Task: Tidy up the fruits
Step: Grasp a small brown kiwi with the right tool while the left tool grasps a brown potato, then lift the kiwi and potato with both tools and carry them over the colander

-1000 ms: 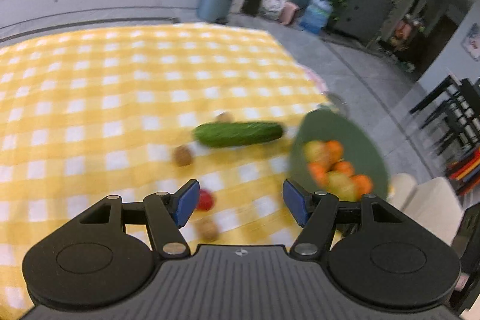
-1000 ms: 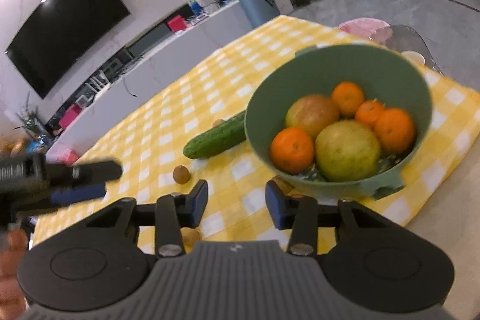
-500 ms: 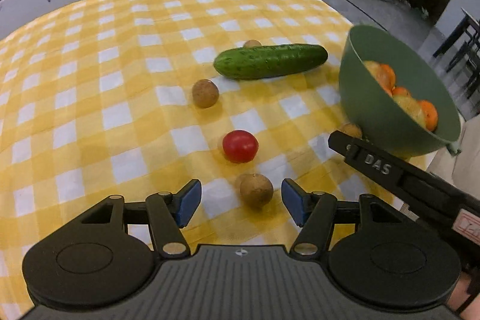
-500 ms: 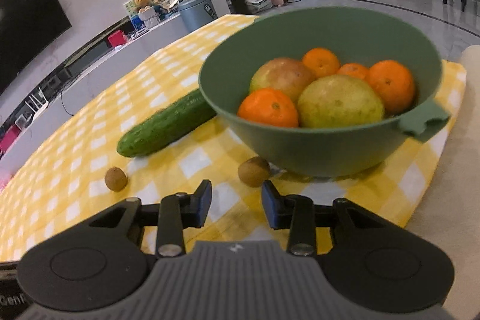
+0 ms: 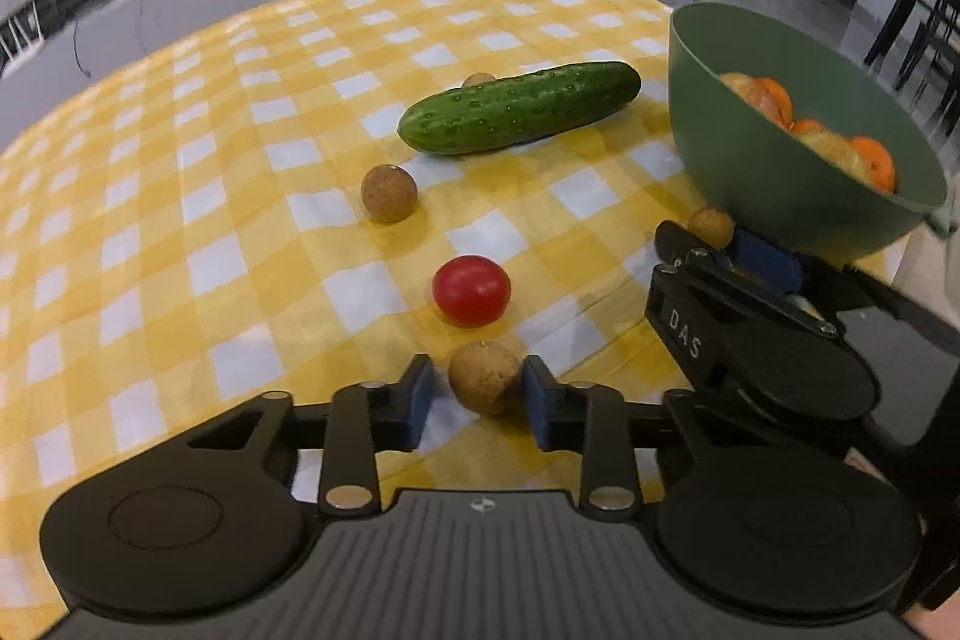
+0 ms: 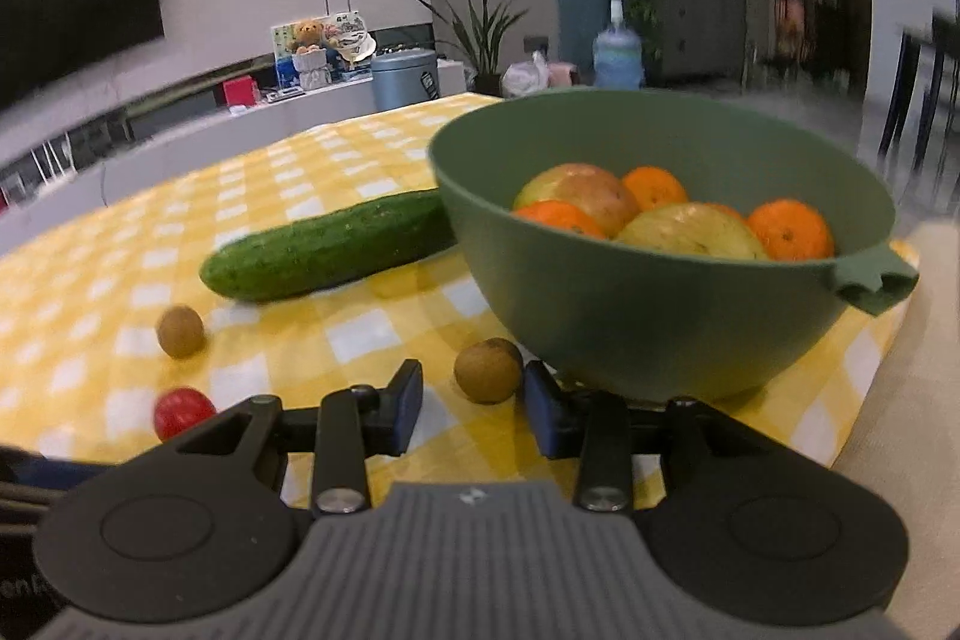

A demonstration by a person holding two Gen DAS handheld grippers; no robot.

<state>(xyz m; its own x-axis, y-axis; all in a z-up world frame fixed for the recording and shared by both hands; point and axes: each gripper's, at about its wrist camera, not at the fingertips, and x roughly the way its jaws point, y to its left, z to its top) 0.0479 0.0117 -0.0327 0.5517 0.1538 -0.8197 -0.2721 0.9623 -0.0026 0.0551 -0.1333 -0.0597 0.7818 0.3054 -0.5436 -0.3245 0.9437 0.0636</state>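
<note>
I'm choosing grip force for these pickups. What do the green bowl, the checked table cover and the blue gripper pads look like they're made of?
Green bowl: probably matte plastic or silicone; even colour, dull sheen, moulded tab handle.
Checked table cover: looks like woven cloth; soft wrinkles, no glare.
Blue pads on the left gripper: likely rubber or soft plastic; matte, flat faces.

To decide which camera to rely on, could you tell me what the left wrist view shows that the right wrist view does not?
Only the left wrist view: a hidden brown fruit behind the cucumber, the gripped brown fruit between the left gripper pads, and the right gripper from outside.
Only the right wrist view: the apples and oranges shown plainly.
Both: cucumber, green bowl, tomato, lone brown fruit, bowl-side brown fruit, checked cloth.
</note>
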